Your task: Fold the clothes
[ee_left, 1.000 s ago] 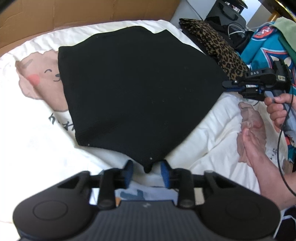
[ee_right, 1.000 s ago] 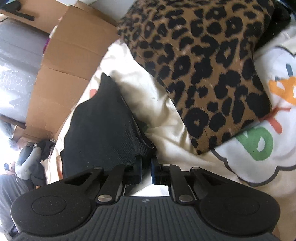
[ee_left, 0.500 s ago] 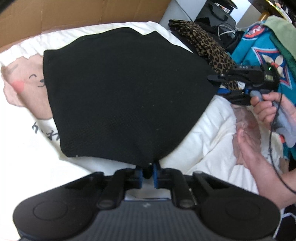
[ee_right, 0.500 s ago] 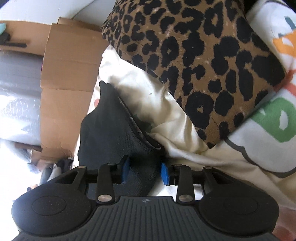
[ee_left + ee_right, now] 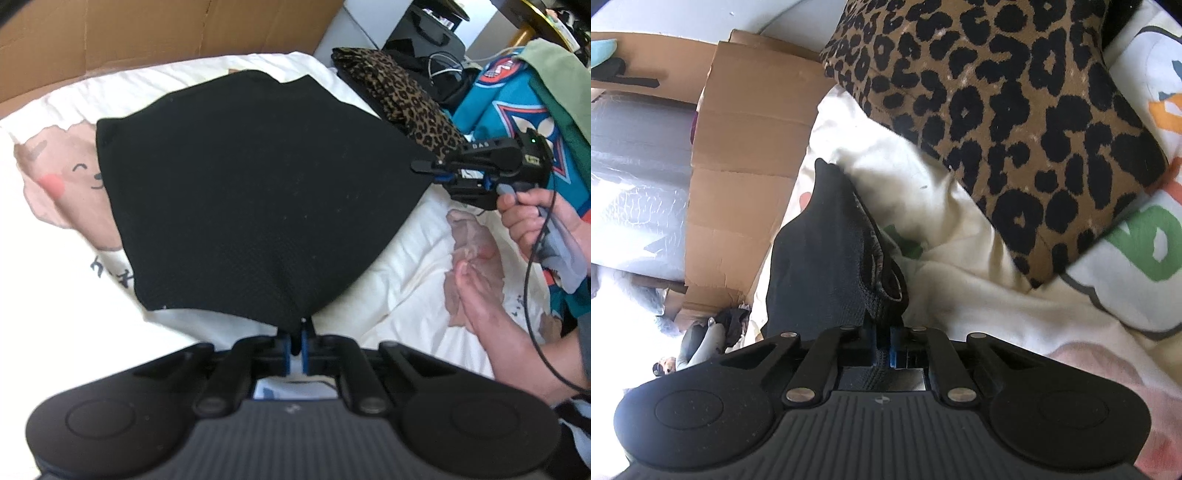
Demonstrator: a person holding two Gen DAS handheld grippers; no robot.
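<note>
A black knit garment (image 5: 251,192) lies spread on a white bed sheet (image 5: 55,302) with cartoon prints. My left gripper (image 5: 294,345) is shut on the garment's near corner. My right gripper (image 5: 430,170) shows at the garment's right corner in the left wrist view. In the right wrist view the right gripper (image 5: 884,349) is shut on that corner of the black garment (image 5: 827,254), which rises from the sheet toward the fingers.
A leopard-print cloth (image 5: 402,96) lies beyond the right corner and fills the top of the right wrist view (image 5: 997,110). Cardboard (image 5: 147,33) stands behind the bed. Teal and green clothes (image 5: 524,92) pile at the right.
Both grippers closed: the left shut on the near corner between 1.0 and 0.5 s ago, and the right, open 0.5 s ago, has shut on the right corner.
</note>
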